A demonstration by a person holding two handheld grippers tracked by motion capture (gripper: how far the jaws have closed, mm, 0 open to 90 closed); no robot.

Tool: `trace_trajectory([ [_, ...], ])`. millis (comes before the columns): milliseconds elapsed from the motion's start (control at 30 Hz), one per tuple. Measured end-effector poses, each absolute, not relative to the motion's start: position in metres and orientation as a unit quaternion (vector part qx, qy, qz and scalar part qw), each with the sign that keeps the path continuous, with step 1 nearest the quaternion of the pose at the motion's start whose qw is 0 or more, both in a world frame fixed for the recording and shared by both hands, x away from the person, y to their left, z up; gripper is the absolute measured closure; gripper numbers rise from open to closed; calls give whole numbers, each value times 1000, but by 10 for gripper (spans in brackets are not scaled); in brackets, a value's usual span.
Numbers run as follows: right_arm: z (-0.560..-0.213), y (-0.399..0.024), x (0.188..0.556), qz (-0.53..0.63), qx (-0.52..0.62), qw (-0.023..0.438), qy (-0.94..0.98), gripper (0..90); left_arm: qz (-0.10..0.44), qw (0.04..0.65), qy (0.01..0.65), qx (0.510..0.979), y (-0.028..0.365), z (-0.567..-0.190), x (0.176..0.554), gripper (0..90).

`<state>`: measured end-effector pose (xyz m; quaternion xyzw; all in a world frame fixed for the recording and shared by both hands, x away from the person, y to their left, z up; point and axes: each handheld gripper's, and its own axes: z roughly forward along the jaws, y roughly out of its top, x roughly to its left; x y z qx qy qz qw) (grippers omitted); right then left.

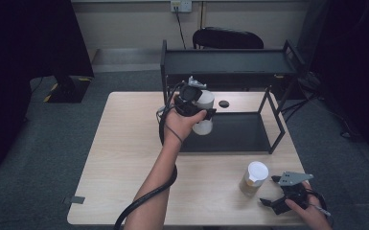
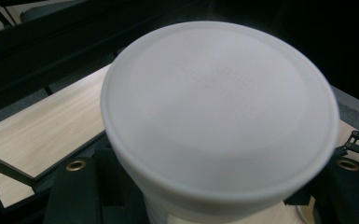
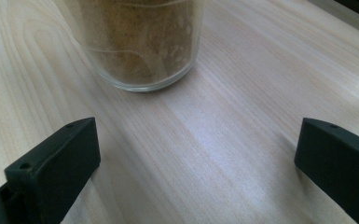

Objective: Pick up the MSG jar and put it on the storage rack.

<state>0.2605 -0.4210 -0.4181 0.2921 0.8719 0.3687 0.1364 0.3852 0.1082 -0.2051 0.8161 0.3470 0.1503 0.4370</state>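
Centre frame, we hold a white jar (image 1: 204,112) clamped in our left gripper (image 1: 191,98); our right gripper (image 1: 287,194), lower right, has jaws apart.

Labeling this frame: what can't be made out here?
- White container, left gripper view: its lid hides body and contents; embossed lettering too blurred to read.
- Left gripper, high view: the hand covers the jaw contact.
- Jar, right gripper view: top cut off by the edge.
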Motion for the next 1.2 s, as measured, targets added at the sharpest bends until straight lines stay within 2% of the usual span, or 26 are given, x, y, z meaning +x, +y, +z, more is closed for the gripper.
trace_trajectory([
  [1200, -418, -421, 261, 368, 292, 136, 872, 0, 147, 457, 324, 815, 100, -120, 393, 351],
])
